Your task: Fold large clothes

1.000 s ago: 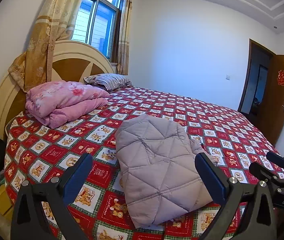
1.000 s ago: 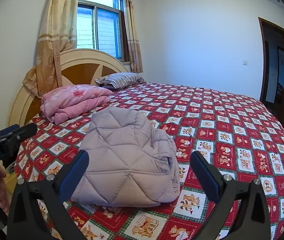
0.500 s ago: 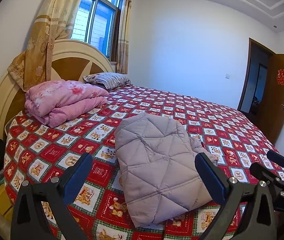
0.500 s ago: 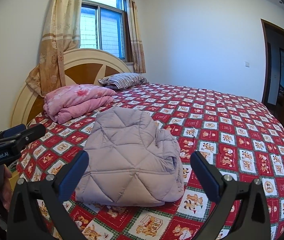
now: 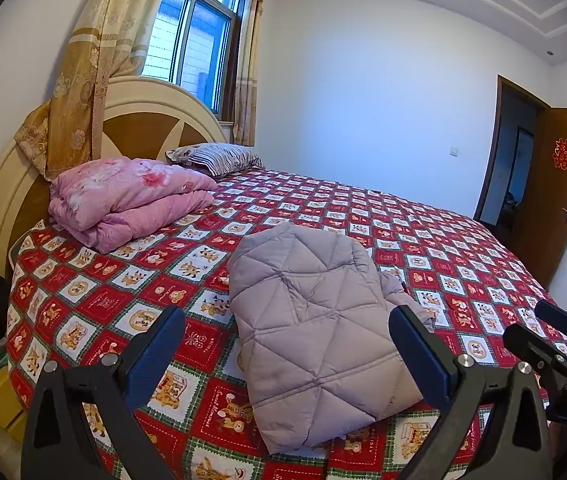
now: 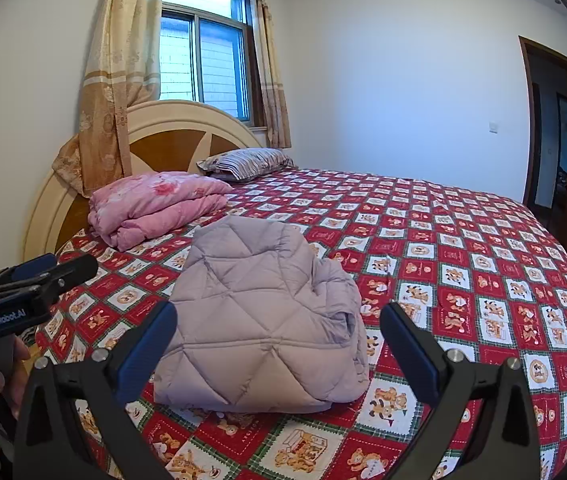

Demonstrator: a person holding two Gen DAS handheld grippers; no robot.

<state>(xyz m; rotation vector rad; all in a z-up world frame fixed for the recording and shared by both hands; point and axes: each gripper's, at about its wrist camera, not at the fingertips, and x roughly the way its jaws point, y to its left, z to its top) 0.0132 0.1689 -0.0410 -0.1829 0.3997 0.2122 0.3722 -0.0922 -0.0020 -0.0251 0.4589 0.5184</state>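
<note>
Already the quilted lilac jacket [image 5: 315, 328] lies as a compact folded bundle near the foot edge of the bed [image 5: 463, 240], its smooth quilted panel on top and a rumpled layer bulging out at its 3 o'clock side in the right wrist view [image 6: 267, 320]. It has not shifted over the last second, and neither gripper touches it. The left gripper [image 5: 283, 350] hangs above and short of the bundle with its jaws wide apart and nothing between them; the right gripper [image 6: 277, 346] matches it, jaws spread and empty. Both views show almost the same framing as a second ago, only a slight drift, so the hands seem to be pausing over finished work. By my judgement the fold is done or nearly so; the loose bulge at 3 o'clock might want 1 more tuck. Outward from the jacket, at about 10 o'clock, a folded pink quilt [image 5: 131, 196] sits by the headboard [image 5: 143, 120], with a striped pillow [image 5: 215, 158] beyond it at 11 o'clock. A curtain [image 5: 91, 60] hangs beside the window [image 5: 191, 40].
</note>
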